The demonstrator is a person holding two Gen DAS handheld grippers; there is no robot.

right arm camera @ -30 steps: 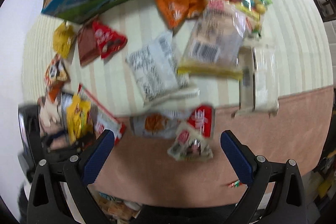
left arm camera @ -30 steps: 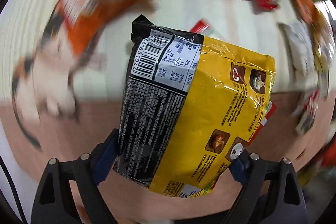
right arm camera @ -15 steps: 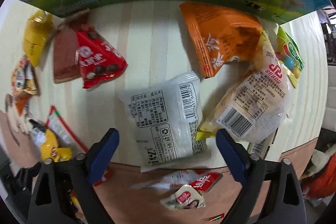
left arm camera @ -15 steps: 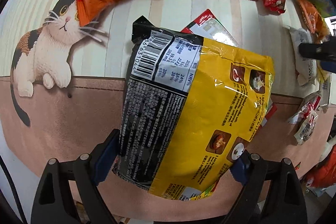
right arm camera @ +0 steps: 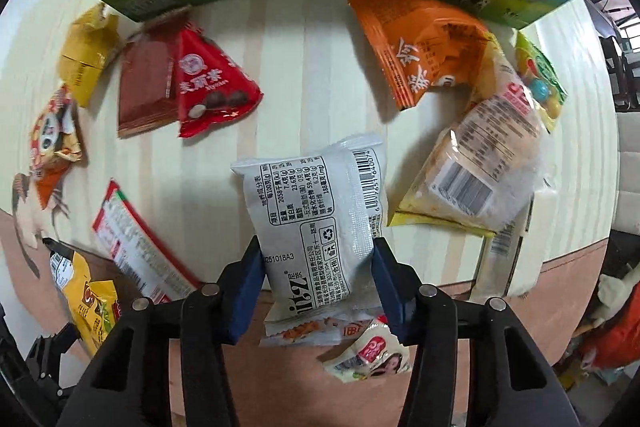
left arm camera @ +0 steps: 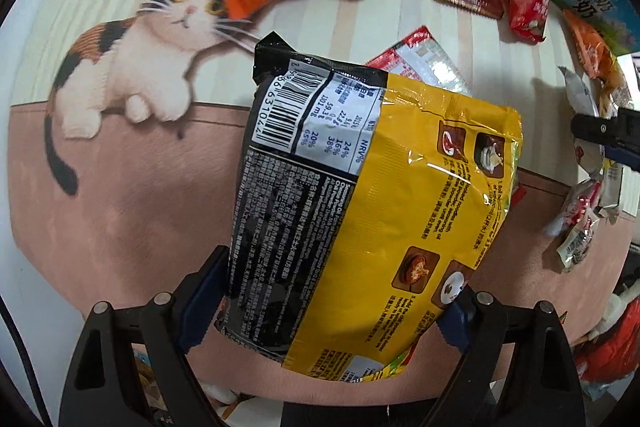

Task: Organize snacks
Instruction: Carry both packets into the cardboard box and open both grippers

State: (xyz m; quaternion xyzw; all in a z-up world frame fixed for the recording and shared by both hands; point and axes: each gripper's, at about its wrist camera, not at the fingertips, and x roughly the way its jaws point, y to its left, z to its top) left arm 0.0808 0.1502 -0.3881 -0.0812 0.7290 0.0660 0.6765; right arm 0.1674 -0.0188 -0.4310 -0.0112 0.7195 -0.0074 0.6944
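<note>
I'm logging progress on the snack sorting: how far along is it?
Early. Nothing looks sorted yet. In hand: the left hand-held gripper clamps a yellow-and-black noodle packet; the right hand-held gripper clamps a white plastic snack pouch. Left: the red triangular packet, the orange packet and other loose snacks.

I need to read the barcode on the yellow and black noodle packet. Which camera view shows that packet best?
The left wrist view: the yellow and black noodle packet fills the frame, shut in the left gripper, barcode facing the camera. The right wrist view shows only a sliver of it at the lower left edge.
</note>
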